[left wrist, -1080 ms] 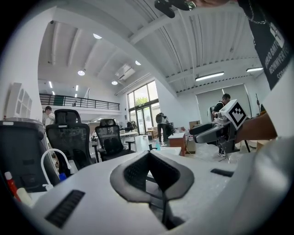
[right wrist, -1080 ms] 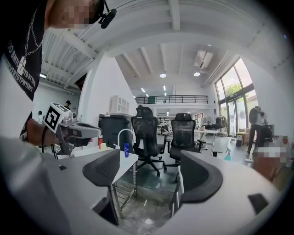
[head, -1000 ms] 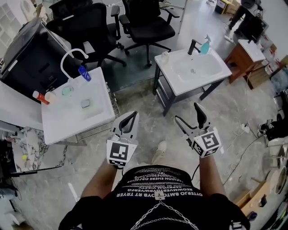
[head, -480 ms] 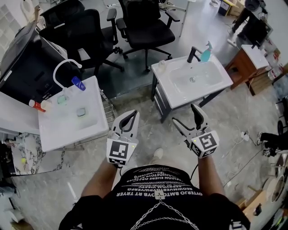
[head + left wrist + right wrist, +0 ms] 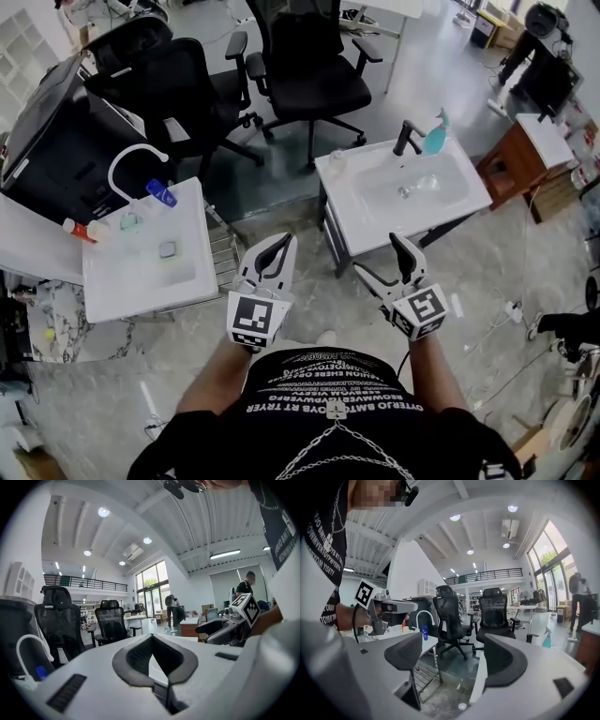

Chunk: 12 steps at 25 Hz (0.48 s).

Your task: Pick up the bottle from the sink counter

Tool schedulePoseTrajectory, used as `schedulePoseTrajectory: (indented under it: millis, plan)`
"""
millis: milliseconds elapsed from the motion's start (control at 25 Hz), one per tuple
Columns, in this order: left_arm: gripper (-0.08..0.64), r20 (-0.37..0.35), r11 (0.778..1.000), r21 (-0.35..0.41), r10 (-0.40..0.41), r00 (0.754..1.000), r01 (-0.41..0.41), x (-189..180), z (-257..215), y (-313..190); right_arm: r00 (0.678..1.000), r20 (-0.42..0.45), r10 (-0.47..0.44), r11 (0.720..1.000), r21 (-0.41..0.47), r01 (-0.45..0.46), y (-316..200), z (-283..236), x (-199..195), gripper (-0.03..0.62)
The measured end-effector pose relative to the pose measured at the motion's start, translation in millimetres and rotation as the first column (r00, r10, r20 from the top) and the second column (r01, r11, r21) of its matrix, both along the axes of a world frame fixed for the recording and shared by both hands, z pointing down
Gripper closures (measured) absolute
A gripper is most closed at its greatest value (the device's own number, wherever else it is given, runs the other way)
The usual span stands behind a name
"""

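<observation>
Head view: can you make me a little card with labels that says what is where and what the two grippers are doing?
Left sink counter: white, with a blue bottle at the back
Right sink counter: white, with a teal spray bottle at the back edge
Left gripper: jaws together, holding nothing
Right gripper: jaws apart, holding nothing
Where the grippers are: in front of the person, between the two sinks, touching neither bottle
Behind the sinks: black office chairs

Both forearms [image 5: 214, 375] reach forward from the black shirt [image 5: 328, 412]. The left gripper [image 5: 278, 242], ahead of the shirt's left side, has its jaws closed together, holding nothing. The right gripper [image 5: 380, 255], ahead of the shirt's right side, has its jaws spread apart with nothing between them.
</observation>
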<state>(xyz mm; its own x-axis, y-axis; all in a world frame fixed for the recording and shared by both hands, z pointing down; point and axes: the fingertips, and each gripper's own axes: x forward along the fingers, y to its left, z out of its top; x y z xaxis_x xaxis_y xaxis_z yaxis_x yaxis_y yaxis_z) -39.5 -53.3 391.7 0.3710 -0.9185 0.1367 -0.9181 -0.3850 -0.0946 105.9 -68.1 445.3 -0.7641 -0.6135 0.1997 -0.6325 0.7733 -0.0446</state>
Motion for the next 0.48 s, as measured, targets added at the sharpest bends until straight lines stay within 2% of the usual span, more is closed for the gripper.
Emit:
schedulePoseTrajectory:
  millis: [200, 480]
  plan:
    - [0.555, 0.009, 0.999, -0.033, 0.000, 1.000, 0.001, 10.5, 10.0, -7.8, 1.000, 0.014, -0.016, 1.000, -0.011, 0.017, -10.3, 1.5, 4.8, 0.210]
    - [0.555, 0.014, 0.998, -0.061, 0.031, 0.999, -0.030, 14.5, 20.1, -33.1, 0.998, 0.063, 0.014, 0.999, -0.048, -0.011, -32.3, 3.1, 10.3, 0.210]
